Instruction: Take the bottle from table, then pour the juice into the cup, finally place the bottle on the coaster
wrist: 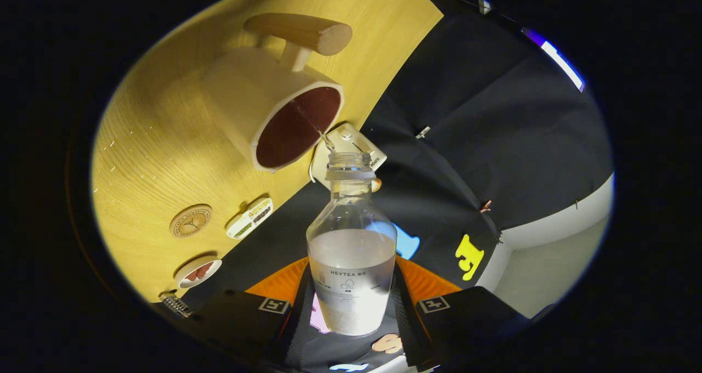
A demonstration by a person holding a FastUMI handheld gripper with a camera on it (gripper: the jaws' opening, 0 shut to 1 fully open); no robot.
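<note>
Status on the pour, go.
Tool shut on bottle, tilted. Thin stream from the open neck reaching the cup. Coaster on the table, bare. Nothing in the way.

- The one view rides on the hand-held gripper (351,307) and looks forward along its two fingers, which rise at the bottom of the round fisheye picture.
- The camera is rolled hard to one side: the desk (164,142) stands like a wall, and the cup (274,109) on it points sideways.
- It sits very close to the bottle (351,252) pressed between both fingers; the cup's mouth lies just beyond the bottle's open neck.
- Past the desk's edge it faces the booth's dark cloth wall.
</note>
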